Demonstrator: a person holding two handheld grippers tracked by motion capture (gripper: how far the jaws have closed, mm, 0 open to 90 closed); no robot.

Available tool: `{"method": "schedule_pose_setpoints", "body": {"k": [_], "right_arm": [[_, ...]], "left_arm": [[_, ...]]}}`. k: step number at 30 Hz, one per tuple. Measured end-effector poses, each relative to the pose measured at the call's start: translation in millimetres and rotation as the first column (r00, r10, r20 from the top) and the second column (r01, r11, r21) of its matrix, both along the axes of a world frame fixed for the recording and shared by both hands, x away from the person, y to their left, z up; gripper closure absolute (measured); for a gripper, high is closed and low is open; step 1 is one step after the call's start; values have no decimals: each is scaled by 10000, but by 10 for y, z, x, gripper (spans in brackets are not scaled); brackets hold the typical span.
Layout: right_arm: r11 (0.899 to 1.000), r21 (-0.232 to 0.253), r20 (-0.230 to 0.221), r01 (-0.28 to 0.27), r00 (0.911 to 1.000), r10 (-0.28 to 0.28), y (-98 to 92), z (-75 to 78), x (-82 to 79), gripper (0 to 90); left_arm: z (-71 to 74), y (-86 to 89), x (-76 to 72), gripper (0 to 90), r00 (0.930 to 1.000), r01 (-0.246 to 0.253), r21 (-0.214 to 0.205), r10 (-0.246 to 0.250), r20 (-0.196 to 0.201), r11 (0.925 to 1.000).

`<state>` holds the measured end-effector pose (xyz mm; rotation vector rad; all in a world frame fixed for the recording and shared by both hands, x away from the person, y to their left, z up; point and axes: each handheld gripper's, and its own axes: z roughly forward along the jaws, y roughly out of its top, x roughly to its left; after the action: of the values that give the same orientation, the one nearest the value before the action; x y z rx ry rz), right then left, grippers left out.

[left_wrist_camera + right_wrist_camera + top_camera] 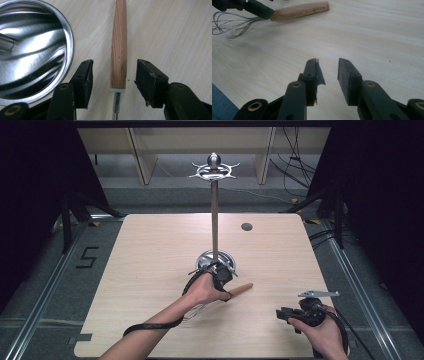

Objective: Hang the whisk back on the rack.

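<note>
Now my left gripper (pixel 113 75) open around the whisk's wooden handle (pixel 119 47) beside the metal stand base (pixel 67 37), not squeezing, my right gripper (pixel 327 75) open, holding nothing.

Pretty dim setup here. The table (pixel 150 270) is a light wood-grain top with rounded corners and a small dark round grommet (pixel 246 226) near its far right corner. The floor (pixel 45 285) is grey carpet, with metal rails (pixel 42 292) running along both sides of the table, and a "5" (pixel 87 256) marked in black tape off the table's left edge. Black curtains (pixel 30 195) hang on both sides. Past the far edge there's pale wooden shelving (pixel 145 155) against the back, with loose cables (pixel 295 165) on the floor to the right of it.
</note>
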<state>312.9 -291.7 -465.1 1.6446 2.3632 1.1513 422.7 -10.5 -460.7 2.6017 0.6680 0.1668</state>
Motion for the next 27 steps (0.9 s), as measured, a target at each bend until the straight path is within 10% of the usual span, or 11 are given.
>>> {"method": "schedule_pose_setpoints", "body": {"k": [8, 15, 22, 26, 27], "right_arm": [[9997, -10, 77, -251, 9997, 251, 24, -14, 15, 683], [9999, -7, 41, -141, 9999, 141, 6, -3, -4, 683], [9999, 73, 58, -143, 9999, 142, 36, 18, -3, 683], [10000, -18, 444, -73, 9990, 74, 11, 26, 5, 683], [10000, -31, 336, 18, 9994, -17, 12, 32, -1, 683]], "left_arm": [[-150, -143, 66, 523, 9985, 425, 1099, -384, -391, 9930], [-172, -154, 28, 720, 9978, 662, 1025, -656, -94, 9925], [93, 58, -112, 722, 9953, 601, -540, -557, 797, 9967], [269, 272, -157, 723, 9897, 440, -1548, -219, 1414, 9870], [263, 284, -187, 722, 9903, 33, -2395, 302, 1359, 9709]]}}
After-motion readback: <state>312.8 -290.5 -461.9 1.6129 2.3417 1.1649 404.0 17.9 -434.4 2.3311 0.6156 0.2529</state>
